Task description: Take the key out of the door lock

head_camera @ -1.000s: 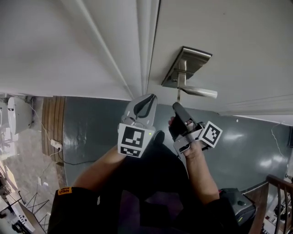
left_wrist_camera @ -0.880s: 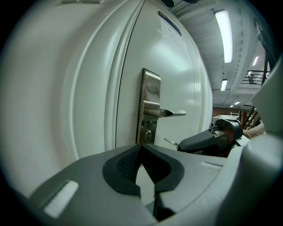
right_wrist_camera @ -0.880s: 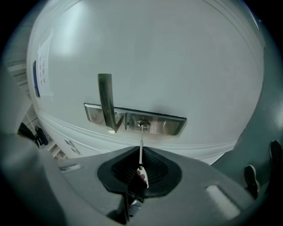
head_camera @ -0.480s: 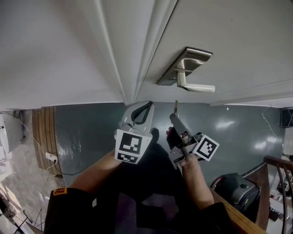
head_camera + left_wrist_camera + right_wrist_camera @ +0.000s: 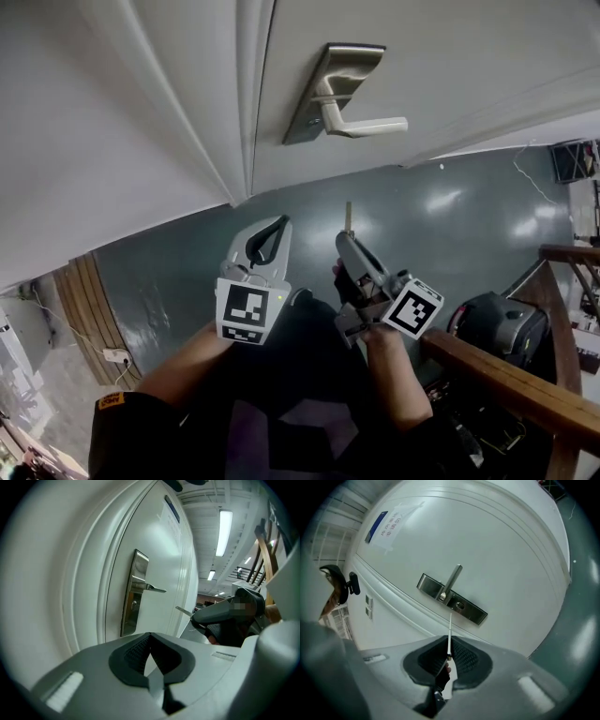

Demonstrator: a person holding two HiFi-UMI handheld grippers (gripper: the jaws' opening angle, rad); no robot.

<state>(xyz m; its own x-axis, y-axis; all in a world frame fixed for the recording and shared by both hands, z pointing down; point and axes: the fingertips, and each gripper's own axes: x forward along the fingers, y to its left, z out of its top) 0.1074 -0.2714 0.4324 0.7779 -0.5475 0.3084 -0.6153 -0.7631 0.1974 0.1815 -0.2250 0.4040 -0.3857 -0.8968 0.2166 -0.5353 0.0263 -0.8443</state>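
the key (image 5: 349, 217) was out of the door lock (image 5: 317, 97). the right tool (image 5: 347, 236) had its jaws pinched narrow on the key's head, and the thin blade stuck out toward the door (image 5: 469, 56). the keyhole (image 5: 460, 605) looked empty. a moment before, the key was close under the handle (image 5: 367, 125). now it was well apart from it, over the grey floor (image 5: 450, 216), and the right tool had pulled back with it. the left tool (image 5: 274, 228) had moved back too, its jaws closed together with nothing in them. the main job looked done.
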